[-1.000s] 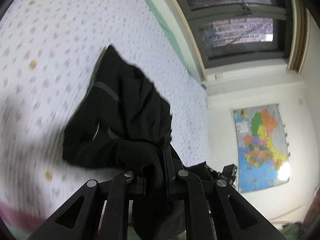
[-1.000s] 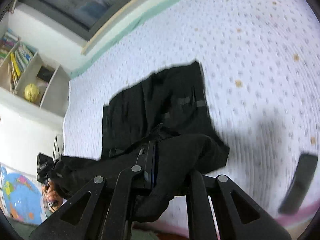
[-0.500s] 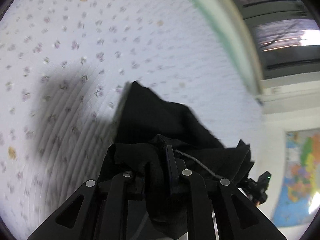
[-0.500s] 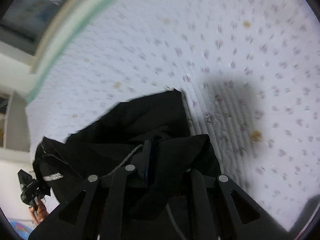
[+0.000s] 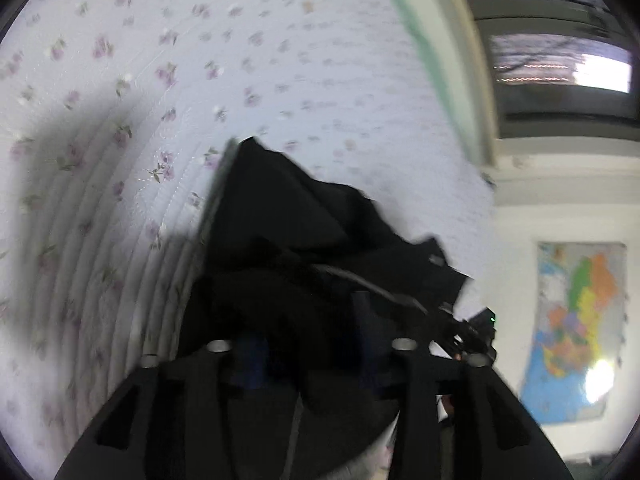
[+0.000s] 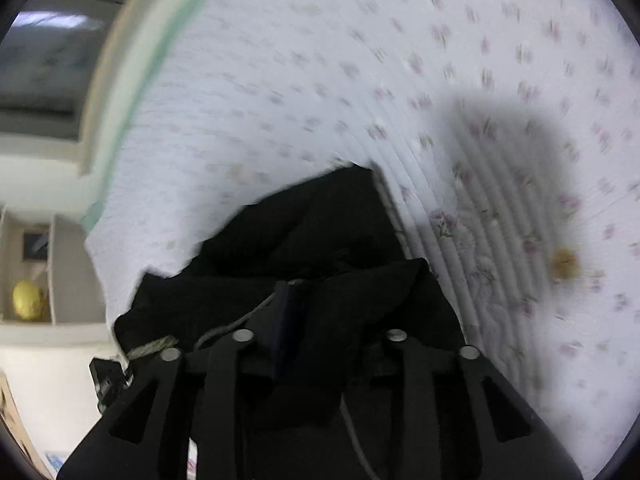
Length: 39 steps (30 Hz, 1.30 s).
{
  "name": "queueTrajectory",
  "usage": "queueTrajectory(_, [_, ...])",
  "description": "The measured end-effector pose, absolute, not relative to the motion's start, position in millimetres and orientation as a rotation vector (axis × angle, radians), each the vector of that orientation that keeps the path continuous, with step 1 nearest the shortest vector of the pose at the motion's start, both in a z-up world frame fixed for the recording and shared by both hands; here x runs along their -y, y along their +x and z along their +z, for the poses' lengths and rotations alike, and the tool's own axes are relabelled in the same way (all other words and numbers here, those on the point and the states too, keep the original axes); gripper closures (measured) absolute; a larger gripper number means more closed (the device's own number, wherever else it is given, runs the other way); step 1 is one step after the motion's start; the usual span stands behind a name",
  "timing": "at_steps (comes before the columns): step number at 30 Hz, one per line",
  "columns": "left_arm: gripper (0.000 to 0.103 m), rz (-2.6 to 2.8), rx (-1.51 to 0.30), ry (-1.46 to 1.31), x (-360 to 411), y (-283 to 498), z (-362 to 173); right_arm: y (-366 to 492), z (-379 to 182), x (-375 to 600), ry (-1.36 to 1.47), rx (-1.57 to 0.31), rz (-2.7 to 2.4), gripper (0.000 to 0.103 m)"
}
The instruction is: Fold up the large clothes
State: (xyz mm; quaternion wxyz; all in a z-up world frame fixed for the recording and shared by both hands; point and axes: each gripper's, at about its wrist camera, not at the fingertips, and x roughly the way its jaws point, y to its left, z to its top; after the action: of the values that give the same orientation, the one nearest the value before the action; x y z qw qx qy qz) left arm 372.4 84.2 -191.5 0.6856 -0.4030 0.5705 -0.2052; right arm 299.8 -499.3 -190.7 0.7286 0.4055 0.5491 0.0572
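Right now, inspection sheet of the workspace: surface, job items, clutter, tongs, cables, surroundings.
Surface: floral quilted bedspread, shadow across it.
Job's things: black garment bunched on the bedspread, partly lifted.
Clutter: brownish spot on the bedspread.
Tongs: left tongs and right tongs both buried in black fabric; jaws appear apart.
Cables: thin grey cord lying across the garment.
Surroundings: window, wall map, shelf with yellow ball.

A floral quilted bedspread (image 5: 240, 60) meets a dark window (image 5: 560, 68), with a wall map (image 5: 580, 332) nearby.
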Motion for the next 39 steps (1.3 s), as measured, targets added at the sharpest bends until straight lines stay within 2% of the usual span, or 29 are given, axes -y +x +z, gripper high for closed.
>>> queueTrajectory(2, [0.028,-0.512,-1.243,-0.907,-96,357,-162,286,-163,501,0.854,-1.169,0.170,0.056])
queueTrajectory(3, [0.023,-0.539,-1.229,-0.919,-101,350,-151,279,-150,502,0.825,-1.145,0.183,0.047])
queueTrajectory(4, [0.020,-0.563,-1.197,-0.925,-106,342,-135,273,-138,501,0.788,-1.120,0.186,0.034])
queueTrajectory(6, [0.020,-0.548,-1.158,-0.874,-106,335,-115,262,-117,498,0.671,-1.066,0.170,0.020])
queueTrajectory(9, [0.020,-0.448,-1.164,-0.730,-98,343,-108,266,-117,488,0.538,-1.082,0.126,0.020])
queueTrajectory(14, [0.020,-0.323,-1.247,-0.607,-84,385,-145,295,-148,489,0.402,-1.144,0.108,0.020])
queueTrajectory(23, [0.020,-0.326,-1.389,-0.598,-78,438,-202,357,-211,501,0.451,-1.209,0.181,0.020])
queueTrajectory(24, [0.020,-0.329,-1.407,-0.608,-76,441,-209,361,-215,499,0.463,-1.222,0.193,0.025])
queueTrajectory(25, [0.021,-0.324,-1.412,-0.605,-73,442,-211,363,-217,493,0.459,-1.225,0.216,0.055])
queueTrajectory(26, [0.025,-0.320,-1.399,-0.586,-70,441,-209,361,-212,485,0.392,-1.219,0.199,0.067])
queueTrajectory(27, [0.032,-0.312,-1.370,-0.536,-66,438,-202,356,-205,477,0.319,-1.200,0.165,0.075])
queueTrajectory(28, [0.052,-0.291,-1.353,-0.472,-62,433,-193,346,-191,467,0.232,-1.157,0.127,0.084])
queueTrajectory(29, [0.067,-0.265,-1.347,-0.432,-58,431,-189,338,-180,460,0.197,-1.126,0.112,0.086])
queueTrajectory(32, [0.079,-0.234,-1.285,-0.381,-56,414,-167,319,-155,449,0.132,-1.069,0.048,0.088])
queueTrajectory(35, [0.087,-0.240,-1.213,-0.384,-57,400,-140,313,-133,443,0.081,-1.040,0.005,0.090])
queueTrajectory(39, [0.088,-0.253,-1.082,-0.435,-65,402,-96,328,-95,441,0.043,-0.969,-0.021,0.091])
